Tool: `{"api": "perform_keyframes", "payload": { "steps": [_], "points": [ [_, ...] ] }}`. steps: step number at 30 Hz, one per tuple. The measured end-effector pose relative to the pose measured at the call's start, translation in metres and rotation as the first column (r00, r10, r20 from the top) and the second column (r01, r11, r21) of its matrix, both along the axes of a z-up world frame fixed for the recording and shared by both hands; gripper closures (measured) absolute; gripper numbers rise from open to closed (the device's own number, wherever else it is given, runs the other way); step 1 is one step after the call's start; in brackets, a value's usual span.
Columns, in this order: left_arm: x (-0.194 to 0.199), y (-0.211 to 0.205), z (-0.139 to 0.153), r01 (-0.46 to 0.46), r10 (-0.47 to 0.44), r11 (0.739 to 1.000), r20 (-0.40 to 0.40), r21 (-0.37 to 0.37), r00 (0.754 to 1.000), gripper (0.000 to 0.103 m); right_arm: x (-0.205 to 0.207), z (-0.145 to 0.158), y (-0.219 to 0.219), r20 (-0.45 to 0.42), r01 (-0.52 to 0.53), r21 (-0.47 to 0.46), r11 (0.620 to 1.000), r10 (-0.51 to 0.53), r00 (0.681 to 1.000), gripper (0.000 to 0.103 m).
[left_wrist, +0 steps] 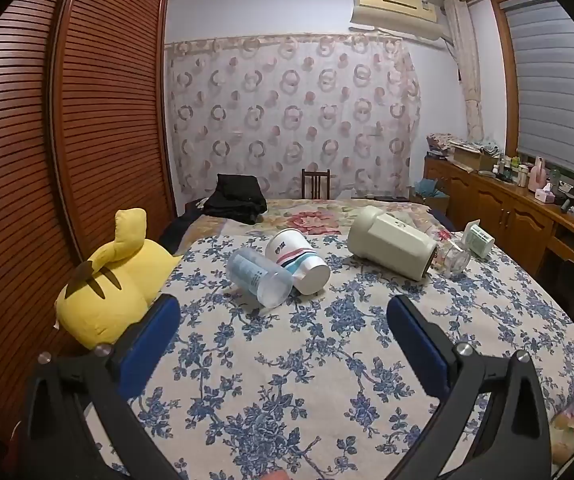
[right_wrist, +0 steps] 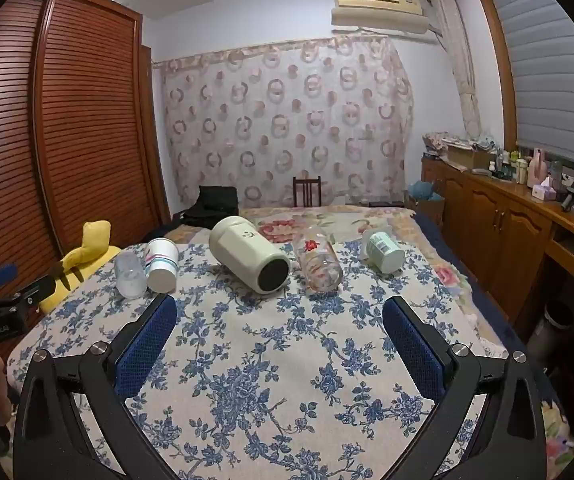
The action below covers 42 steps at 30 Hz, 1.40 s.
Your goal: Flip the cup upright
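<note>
Several cups lie on their sides on the floral bedspread (left_wrist: 287, 380). In the left wrist view a clear plastic cup (left_wrist: 259, 276) and a white striped paper cup (left_wrist: 297, 264) touch each other ahead of my open, empty left gripper (left_wrist: 283, 312). A cream mug (left_wrist: 391, 242) and a clear glass (left_wrist: 453, 258) lie to the right. In the right wrist view the cream mug (right_wrist: 249, 258), a flowered glass (right_wrist: 319, 264) and a pale green cup (right_wrist: 383, 254) lie ahead of my open, empty right gripper (right_wrist: 279, 314). The plastic cup (right_wrist: 129, 274) and paper cup (right_wrist: 161, 265) lie at the left.
A yellow plush toy (left_wrist: 115, 284) lies at the bed's left edge beside a slatted wardrobe (left_wrist: 67, 140). Black clothing (left_wrist: 237, 198) and a chair (left_wrist: 315, 184) are at the far end. A wooden cabinet (right_wrist: 507, 224) with clutter runs along the right.
</note>
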<state>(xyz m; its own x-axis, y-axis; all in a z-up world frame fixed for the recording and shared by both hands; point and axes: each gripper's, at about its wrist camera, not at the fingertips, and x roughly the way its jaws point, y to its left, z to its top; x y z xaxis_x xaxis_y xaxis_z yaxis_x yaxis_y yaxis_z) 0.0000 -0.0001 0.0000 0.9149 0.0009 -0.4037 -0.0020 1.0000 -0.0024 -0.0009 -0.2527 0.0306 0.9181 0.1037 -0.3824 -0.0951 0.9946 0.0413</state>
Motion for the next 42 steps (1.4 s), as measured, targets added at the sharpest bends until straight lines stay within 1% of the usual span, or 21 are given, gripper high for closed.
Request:
{"api": "perform_keyframes", "payload": {
  "steps": [11, 12, 17, 36, 42],
  "points": [
    [0.001, -0.001, -0.001, -0.003, 0.003, 1.000, 0.005, 0.002, 1.000, 0.000, 0.000, 0.000, 0.000, 0.000, -0.001, 0.001, 1.000, 0.001, 1.000, 0.000],
    [-0.003, -0.007, 0.006, 0.000, 0.000, 1.000, 0.008, 0.000, 1.000, 0.000, 0.000, 0.000, 0.000, 0.000, -0.001, 0.000, 1.000, 0.001, 1.000, 0.000],
    [-0.005, -0.011, 0.009, 0.001, -0.001, 1.000, 0.008, 0.001, 1.000, 0.000, 0.000, 0.000, 0.000, -0.001, -0.001, 0.003, 1.000, 0.001, 1.000, 0.000],
    [-0.003, -0.008, 0.006, 0.005, -0.005, 1.000, 0.017, -0.005, 1.000, 0.000, 0.000, 0.000, 0.000, -0.001, 0.001, 0.003, 1.000, -0.001, 1.000, 0.000],
    [-0.008, -0.009, 0.011, 0.007, -0.007, 1.000, 0.015, -0.007, 1.000, 0.000, 0.000, 0.000, 0.000, 0.001, 0.000, 0.003, 1.000, 0.000, 1.000, 0.000]
  ]
}}
